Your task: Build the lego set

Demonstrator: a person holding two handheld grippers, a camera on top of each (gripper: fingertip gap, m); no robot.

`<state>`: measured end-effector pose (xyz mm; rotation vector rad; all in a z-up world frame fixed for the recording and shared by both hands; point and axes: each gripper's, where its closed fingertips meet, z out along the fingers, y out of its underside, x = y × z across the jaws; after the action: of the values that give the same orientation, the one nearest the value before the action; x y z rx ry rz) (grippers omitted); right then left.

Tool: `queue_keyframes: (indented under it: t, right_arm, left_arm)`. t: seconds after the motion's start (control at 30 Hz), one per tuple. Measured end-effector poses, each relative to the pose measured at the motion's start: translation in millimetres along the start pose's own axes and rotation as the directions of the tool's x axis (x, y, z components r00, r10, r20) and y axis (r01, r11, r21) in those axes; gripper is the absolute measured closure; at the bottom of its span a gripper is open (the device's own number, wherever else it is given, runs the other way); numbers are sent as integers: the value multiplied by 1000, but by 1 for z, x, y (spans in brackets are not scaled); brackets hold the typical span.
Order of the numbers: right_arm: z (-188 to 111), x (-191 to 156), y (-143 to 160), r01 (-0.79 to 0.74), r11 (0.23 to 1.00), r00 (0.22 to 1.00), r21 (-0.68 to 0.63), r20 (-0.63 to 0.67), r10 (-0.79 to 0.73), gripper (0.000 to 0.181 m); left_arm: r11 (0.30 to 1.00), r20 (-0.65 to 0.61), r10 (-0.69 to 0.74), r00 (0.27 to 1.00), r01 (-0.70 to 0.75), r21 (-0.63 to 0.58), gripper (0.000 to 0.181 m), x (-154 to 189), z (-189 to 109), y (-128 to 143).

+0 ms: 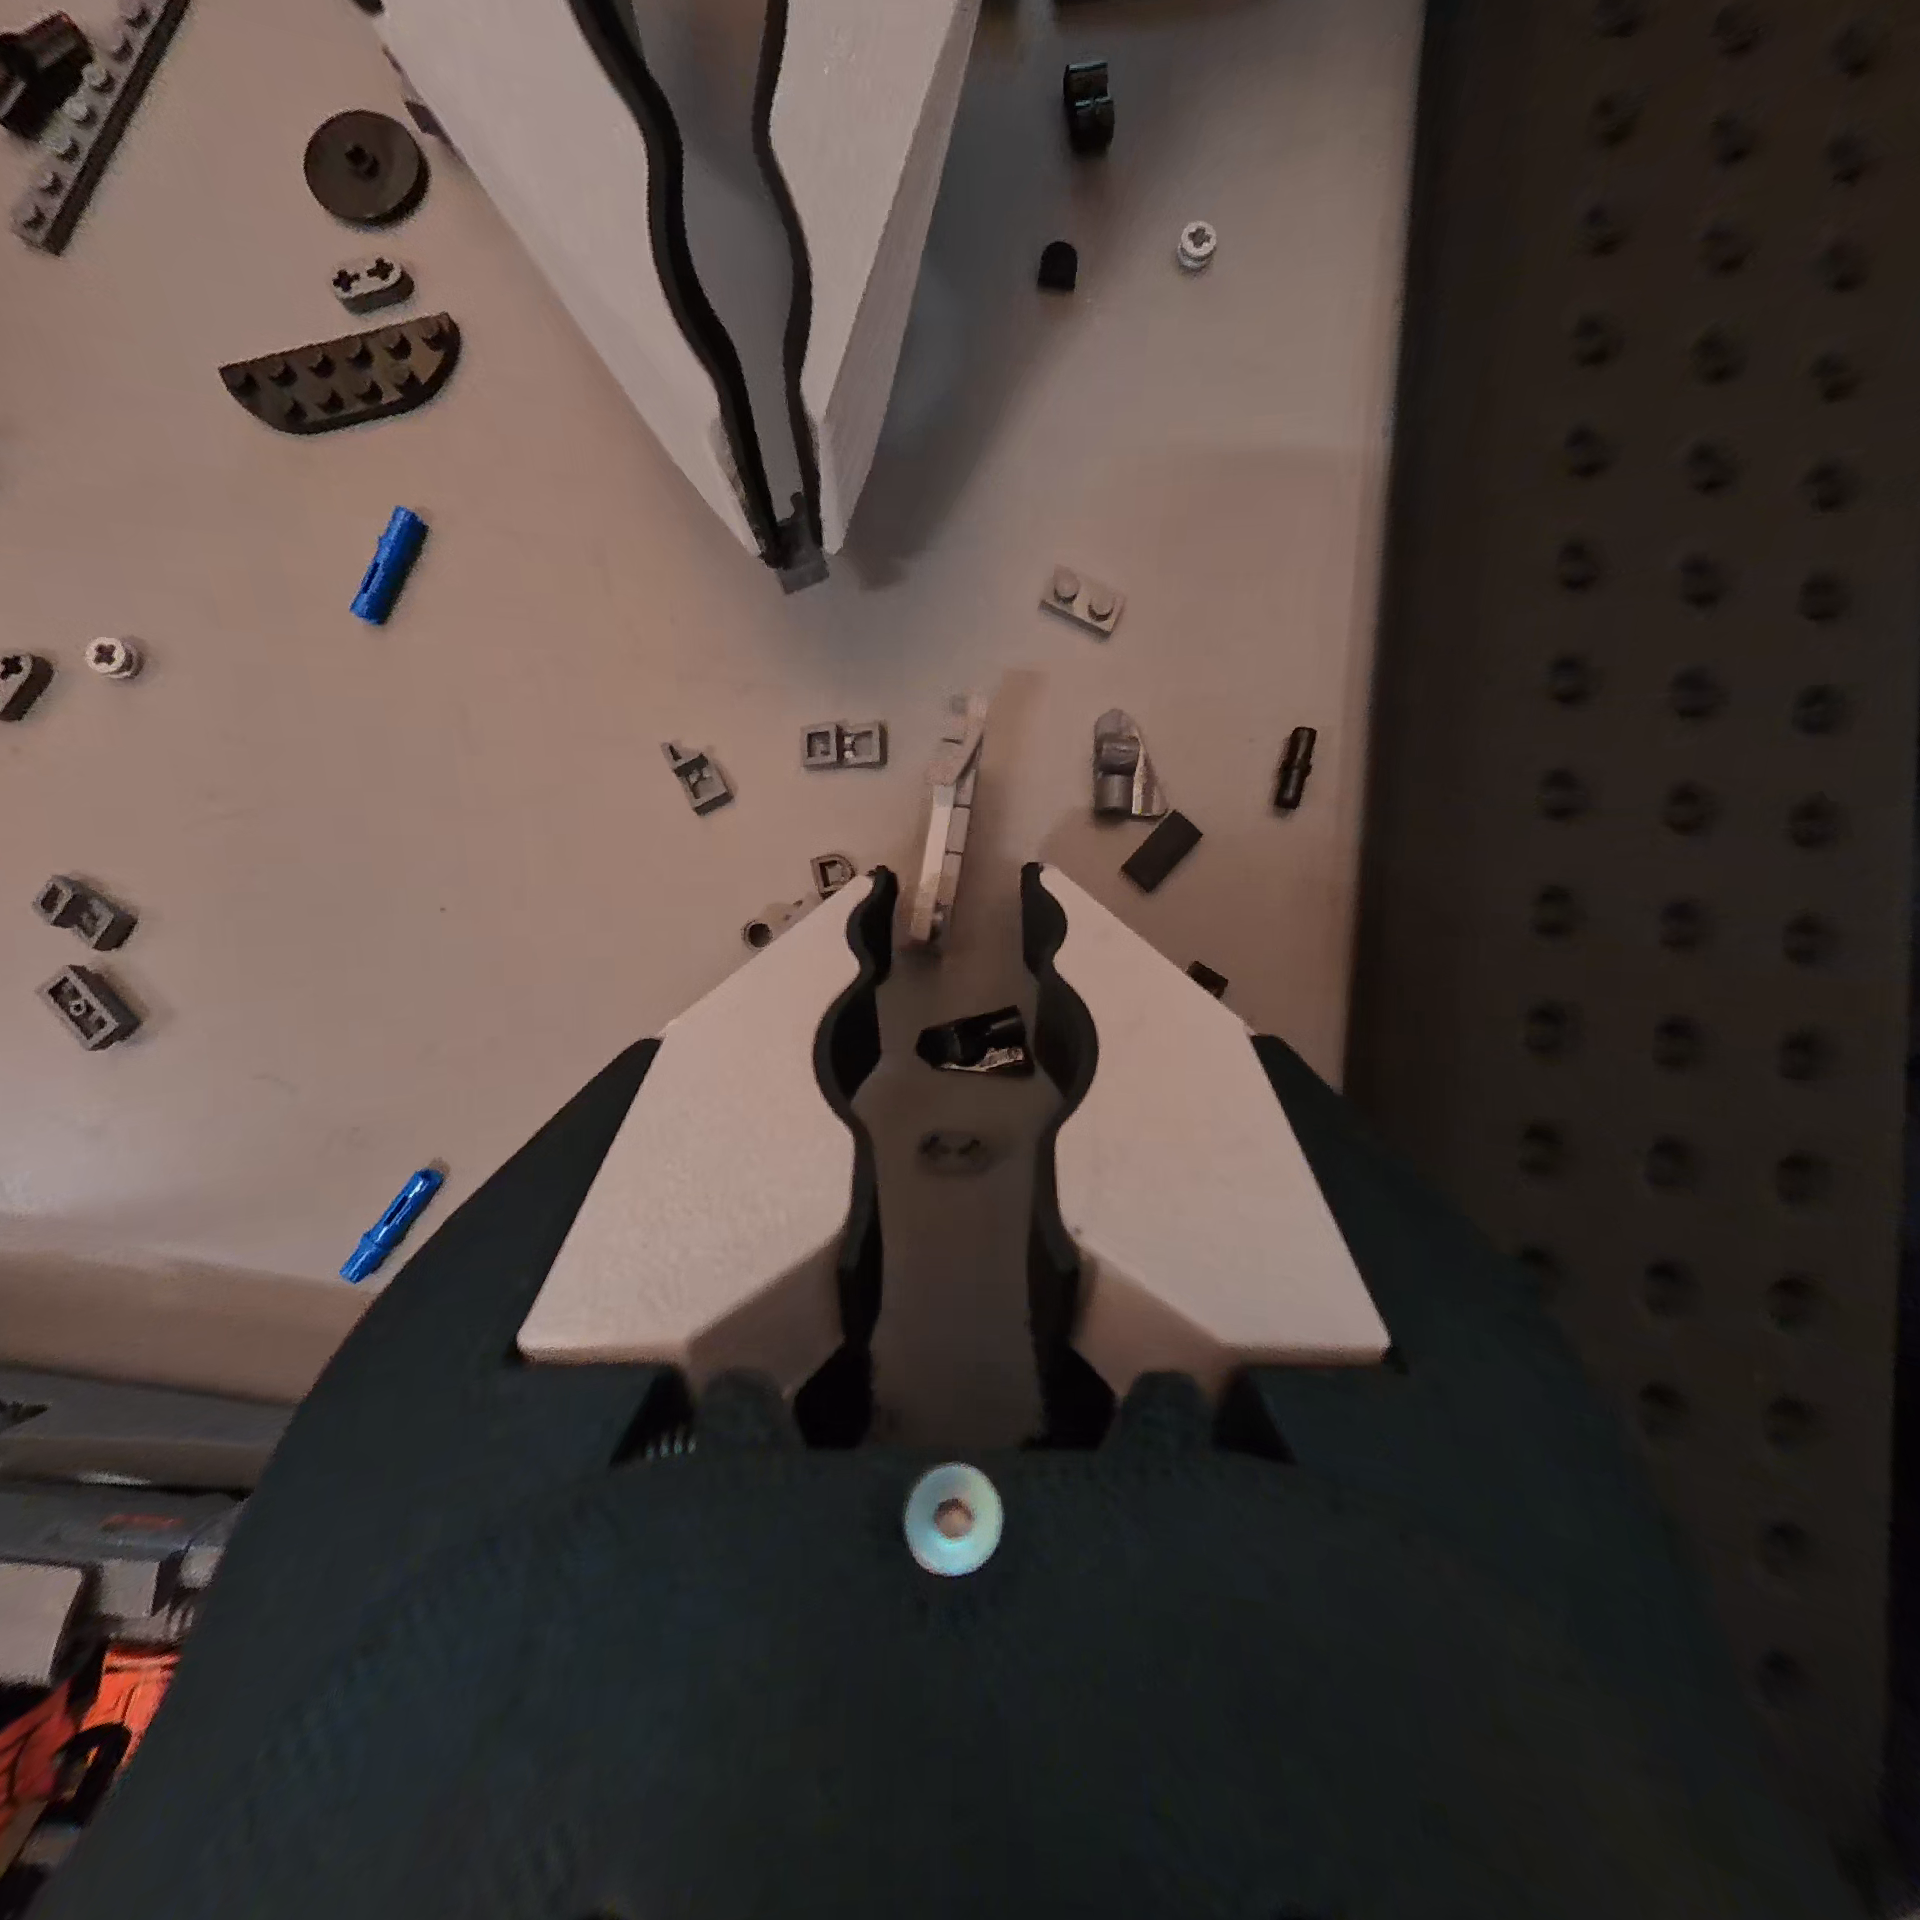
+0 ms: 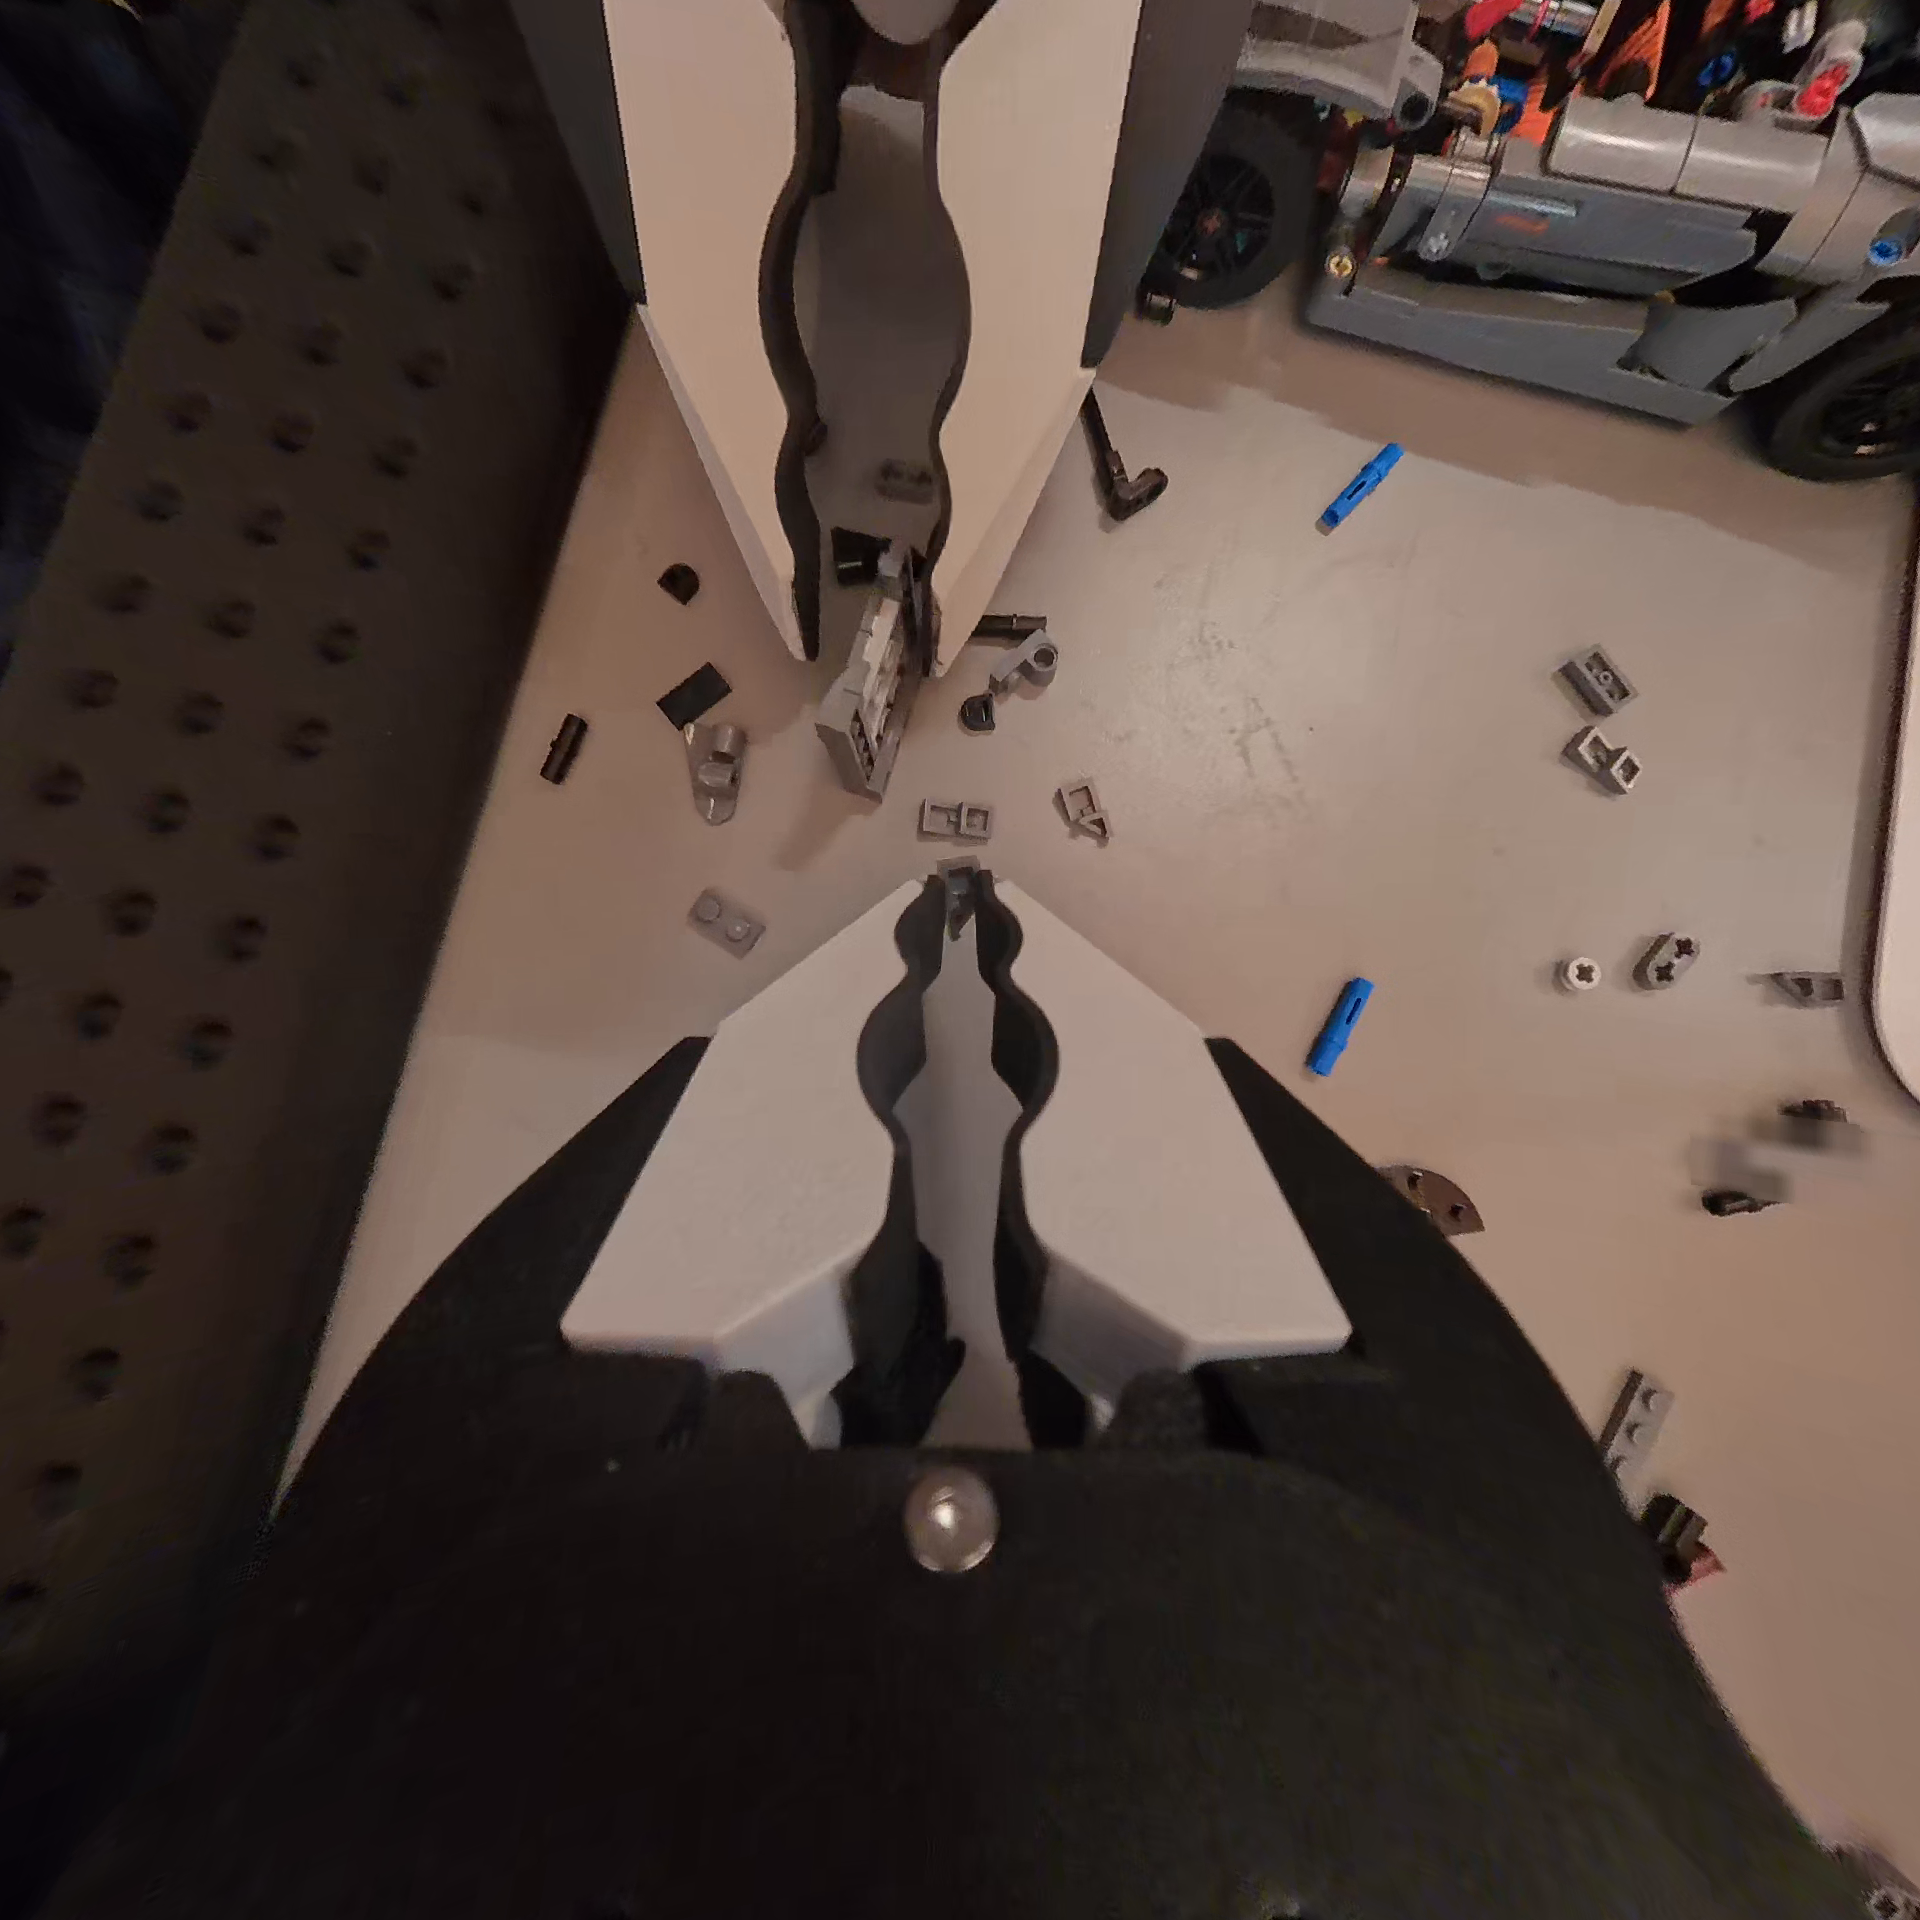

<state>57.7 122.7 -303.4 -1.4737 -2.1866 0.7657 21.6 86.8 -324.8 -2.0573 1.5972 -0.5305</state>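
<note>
The right gripper [image 2: 958, 896] pinches a small dark-grey clip plate [image 2: 958, 881]. The left gripper [image 1: 951, 883], fingers spread, straddles the grey plate sub-assembly [image 1: 948, 831] standing on edge near the beige worktop's [image 1: 520, 831] studded-mat edge. Joining them likely needs the left to clamp first.

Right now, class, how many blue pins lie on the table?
2. One blue pin lies toward the car model; the other lies beside the right gripper. More could be hidden under the grippers.

Two blue pins [image 2: 1359, 486] [image 2: 1338, 1025]. Two grippers: left [image 1: 951, 883], right [image 2: 961, 894]. One dark studded baseplate [image 2: 239, 727]. One built grey car model [image 2: 1621, 239]. One black round disc [image 1: 365, 166].
</note>
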Motion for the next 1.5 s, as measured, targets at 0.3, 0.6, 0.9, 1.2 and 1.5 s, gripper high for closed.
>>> queue_keyframes:
  t: [0.3, 0.6, 0.9, 1.2, 1.5]
  right_arm:
    - [-10, -5, -21, -46, 991, 998, 122, 47, 41, 178]
    - [-14, -15, -52, -242, 933, 953, 267, 247, 176, 178]
    - [-22, -20, -67, -378, 868, 886, 322, 399, 237, 178]
    - [-26, -12, -76, -409, 834, 884, 371, 389, 260, 181]
    - [-38, -1, -74, -350, 833, 926, 428, 294, 238, 170]
  left_arm:
    - [999, 32, -2, 999, 0, 32, 156, -7, -7, -4]
    - [939, 352, 232, 907, -304, 164, 159, -16, -47, -52]
    - [890, 456, 376, 806, -452, 65, 180, -10, -47, -55]
    - [917, 427, 287, 857, -375, 136, 181, -17, -52, -54]
    - [921, 204, 52, 978, -126, 368, 181, -16, -63, -60]
